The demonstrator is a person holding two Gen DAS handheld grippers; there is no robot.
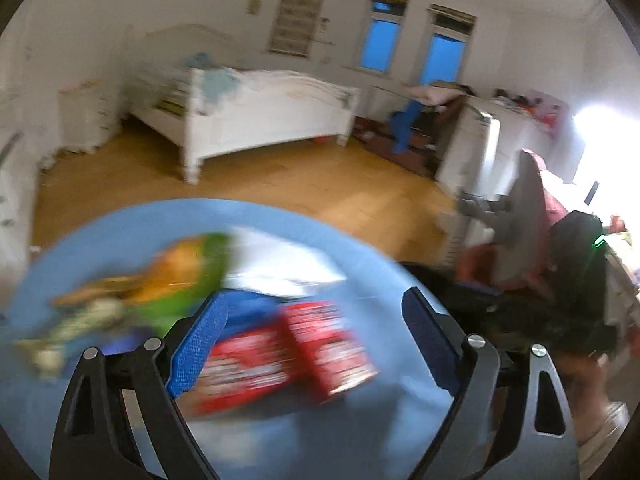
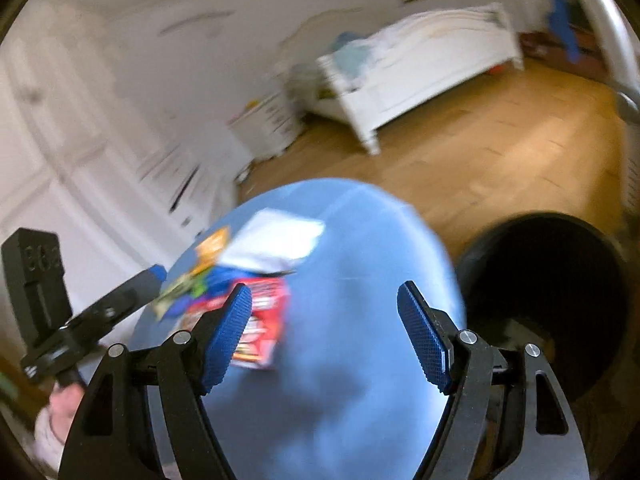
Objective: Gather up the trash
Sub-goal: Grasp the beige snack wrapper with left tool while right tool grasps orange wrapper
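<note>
Both views are motion-blurred. A round blue table holds trash: a red carton, a green and orange snack bag and a white paper. My left gripper is open and empty, just above the red carton. In the right wrist view the table shows the red carton, the snack bag and the white paper. My right gripper is open and empty over the table's bare middle. The left gripper's finger reaches in from the left.
A black round bin stands on the wooden floor right of the table; it also shows in the left wrist view. A white bed stands at the back. A chair with clothes is at the right.
</note>
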